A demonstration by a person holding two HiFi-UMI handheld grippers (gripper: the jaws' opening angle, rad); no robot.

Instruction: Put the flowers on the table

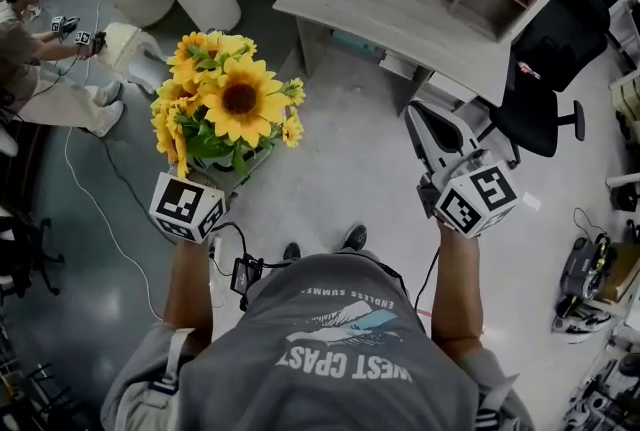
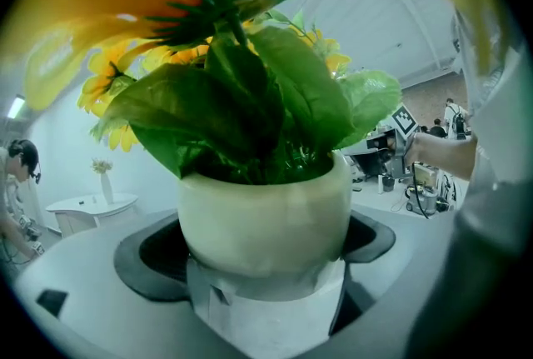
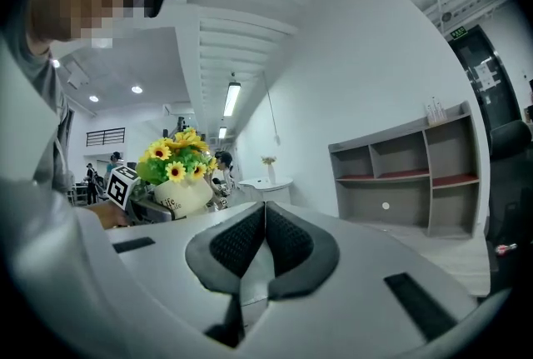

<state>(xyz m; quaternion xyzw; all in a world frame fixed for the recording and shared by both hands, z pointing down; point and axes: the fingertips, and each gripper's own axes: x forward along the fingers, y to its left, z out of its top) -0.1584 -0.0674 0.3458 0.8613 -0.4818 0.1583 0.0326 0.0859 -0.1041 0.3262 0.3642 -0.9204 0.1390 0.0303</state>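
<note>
As left gripper [image 2: 266, 261] clasps it, cream pot [image 2: 266, 207], yellow sunflowers [image 1: 238, 99]

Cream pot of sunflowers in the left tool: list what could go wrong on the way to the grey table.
1. Only the left tool grips the cream round pot of yellow sunflowers, near its base; the tall bouquet could tip it out.
2. The right tool is shut and empty, so nothing steadies it.
3. A thin cable trails across the floor; it could trip the person.

Yellow sunflowers [image 1: 238, 99], cream pot [image 2: 266, 211], upright, gripped by left tongs [image 2: 266, 247].
</note>
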